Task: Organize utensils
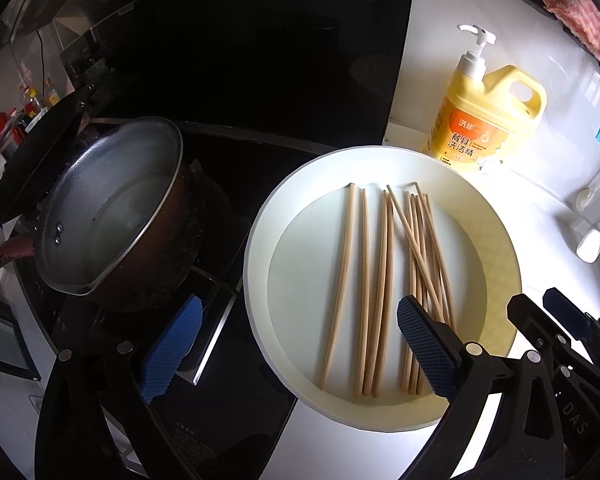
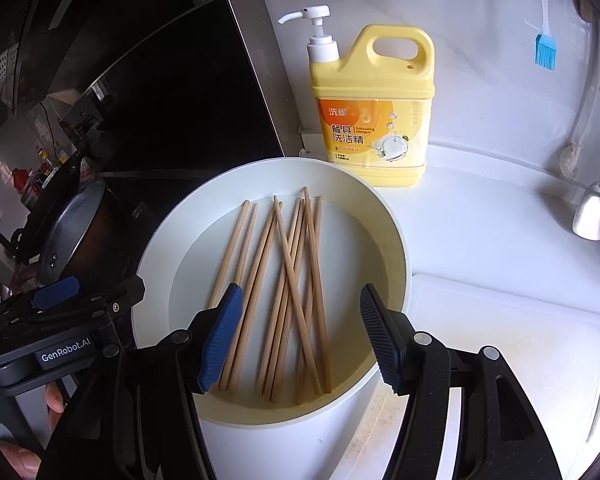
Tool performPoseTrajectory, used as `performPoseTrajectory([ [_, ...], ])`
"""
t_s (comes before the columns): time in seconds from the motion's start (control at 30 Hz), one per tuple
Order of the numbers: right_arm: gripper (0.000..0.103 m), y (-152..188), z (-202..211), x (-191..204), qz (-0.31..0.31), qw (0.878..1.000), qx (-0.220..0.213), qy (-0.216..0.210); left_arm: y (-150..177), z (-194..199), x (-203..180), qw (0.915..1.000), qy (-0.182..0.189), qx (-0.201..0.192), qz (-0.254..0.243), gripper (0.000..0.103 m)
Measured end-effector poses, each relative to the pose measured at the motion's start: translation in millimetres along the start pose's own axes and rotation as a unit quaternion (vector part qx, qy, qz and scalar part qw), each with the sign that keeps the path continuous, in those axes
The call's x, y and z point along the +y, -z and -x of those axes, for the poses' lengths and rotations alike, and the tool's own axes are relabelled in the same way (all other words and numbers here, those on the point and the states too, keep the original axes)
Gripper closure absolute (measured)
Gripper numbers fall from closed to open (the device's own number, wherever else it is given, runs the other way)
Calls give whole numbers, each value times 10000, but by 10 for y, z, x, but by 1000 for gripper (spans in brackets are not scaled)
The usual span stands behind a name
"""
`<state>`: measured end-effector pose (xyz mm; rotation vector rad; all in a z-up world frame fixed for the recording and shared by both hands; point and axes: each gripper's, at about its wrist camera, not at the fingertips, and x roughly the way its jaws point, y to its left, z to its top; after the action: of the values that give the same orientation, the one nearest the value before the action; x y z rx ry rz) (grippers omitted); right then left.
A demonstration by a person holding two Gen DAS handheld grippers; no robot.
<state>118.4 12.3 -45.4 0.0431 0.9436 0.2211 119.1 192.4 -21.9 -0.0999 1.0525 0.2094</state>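
Note:
Several wooden chopsticks [image 1: 384, 276] lie loose and partly crossed in a round white basin [image 1: 260, 220] on the counter; they also show in the right wrist view [image 2: 288, 292], inside the basin [image 2: 400, 240]. My left gripper [image 1: 300, 344] is open and empty, its left pad over the stove and its right pad above the near ends of the chopsticks. My right gripper [image 2: 300, 336] is open and empty, its fingers straddling the near ends of the chopsticks just above the basin. The right gripper also shows at the right edge of the left wrist view [image 1: 556, 320].
A dark pot [image 1: 112, 216] sits on the black stove left of the basin, a black pan [image 1: 40, 160] behind it. A yellow detergent pump bottle [image 2: 374, 112] stands behind the basin. A white cutting board [image 2: 500, 340] lies to the right. A ladle [image 2: 590, 212] and blue brush [image 2: 545, 50] hang on the wall.

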Motion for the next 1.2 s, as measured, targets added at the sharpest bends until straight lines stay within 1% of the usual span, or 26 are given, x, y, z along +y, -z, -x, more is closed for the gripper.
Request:
performPoseTrajectory([
  [0.4, 43, -2, -4, 1, -13, 10000, 23, 16, 9, -68, 9, 9998, -119, 174, 61, 6],
  [0.63, 43, -3, -4, -2, -4, 10000, 29, 16, 22, -82, 44, 9995, -114, 231, 168, 6],
  [0.93, 43, 10, -12, 15, -3, 10000, 36, 31, 43, -41, 76, 9994, -153, 176, 262, 6],
  [1.2, 43, 6, -6, 23, -9, 10000, 36, 35, 53, 9, 55, 9995, -186, 113, 210, 6],
])
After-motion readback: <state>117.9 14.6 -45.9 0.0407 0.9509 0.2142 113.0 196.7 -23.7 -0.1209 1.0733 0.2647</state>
